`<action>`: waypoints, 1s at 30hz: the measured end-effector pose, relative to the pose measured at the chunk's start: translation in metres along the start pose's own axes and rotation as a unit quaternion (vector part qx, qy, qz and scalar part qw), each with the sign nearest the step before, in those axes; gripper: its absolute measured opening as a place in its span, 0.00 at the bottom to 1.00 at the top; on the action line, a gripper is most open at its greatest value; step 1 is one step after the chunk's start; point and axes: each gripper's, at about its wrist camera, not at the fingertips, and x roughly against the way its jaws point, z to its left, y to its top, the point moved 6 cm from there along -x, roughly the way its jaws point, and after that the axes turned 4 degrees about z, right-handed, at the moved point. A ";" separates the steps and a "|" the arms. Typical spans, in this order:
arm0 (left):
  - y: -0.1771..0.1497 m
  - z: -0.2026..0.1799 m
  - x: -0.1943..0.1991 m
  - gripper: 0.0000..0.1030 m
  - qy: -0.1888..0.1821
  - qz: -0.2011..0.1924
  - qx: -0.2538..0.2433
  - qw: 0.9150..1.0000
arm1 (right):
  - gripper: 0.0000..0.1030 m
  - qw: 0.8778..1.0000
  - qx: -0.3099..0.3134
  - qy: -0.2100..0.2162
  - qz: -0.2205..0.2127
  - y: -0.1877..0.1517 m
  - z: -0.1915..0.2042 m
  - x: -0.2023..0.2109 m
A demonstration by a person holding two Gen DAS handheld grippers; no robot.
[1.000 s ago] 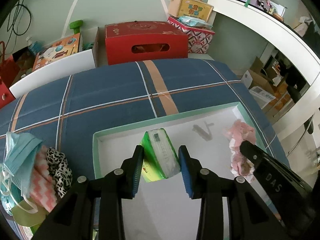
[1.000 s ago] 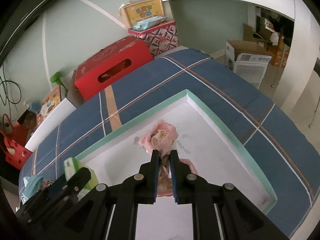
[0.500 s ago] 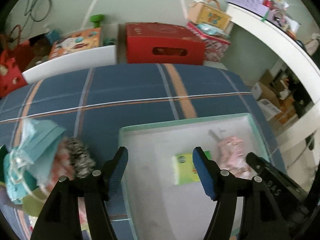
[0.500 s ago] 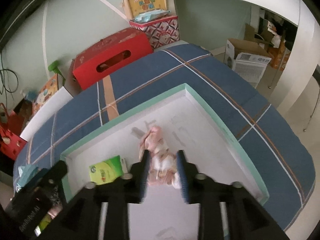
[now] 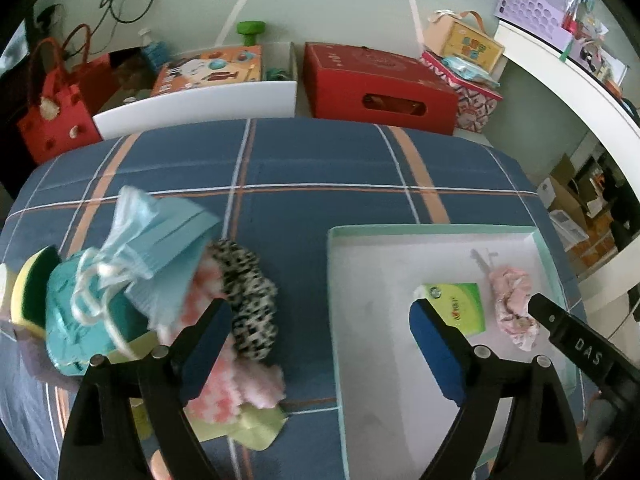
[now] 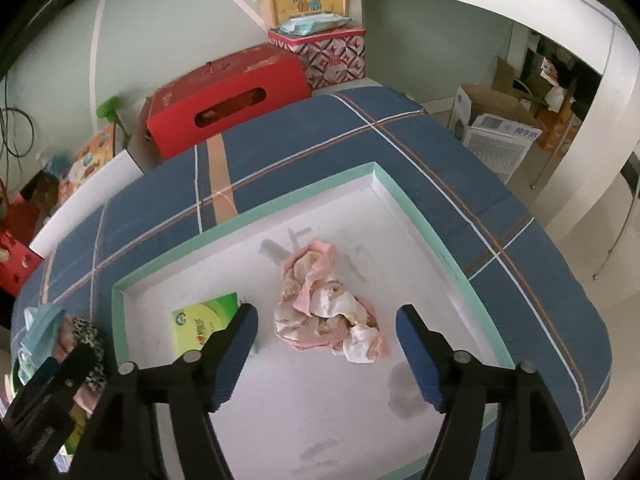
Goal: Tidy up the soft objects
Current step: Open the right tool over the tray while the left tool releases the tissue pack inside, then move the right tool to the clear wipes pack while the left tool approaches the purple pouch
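My left gripper (image 5: 318, 344) and right gripper (image 6: 326, 346) have just been opening wide, holding nothing. The green tissue pack (image 5: 456, 306) and pink cloth (image 6: 328, 312) lie in the tray (image 6: 420, 216). Next, I grab from the soft pile (image 5: 160, 280).

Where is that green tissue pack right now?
The flat green tissue pack lies inside the white, mint-rimmed tray, at its left side in the right wrist view, beside the crumpled pink cloth.
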 end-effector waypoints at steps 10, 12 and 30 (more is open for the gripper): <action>-0.008 0.021 0.019 0.88 -0.013 0.000 0.016 1.000 | 0.96 1.000 0.023 -0.010 0.004 -0.007 0.012 0.002; -0.010 0.027 0.023 0.89 -0.017 -0.003 0.024 1.000 | 1.00 1.000 0.026 -0.013 0.000 -0.008 0.014 0.004; -0.026 0.106 0.082 0.90 -0.001 -0.047 0.080 0.996 | 1.00 0.998 0.057 0.010 -0.006 -0.025 0.043 0.016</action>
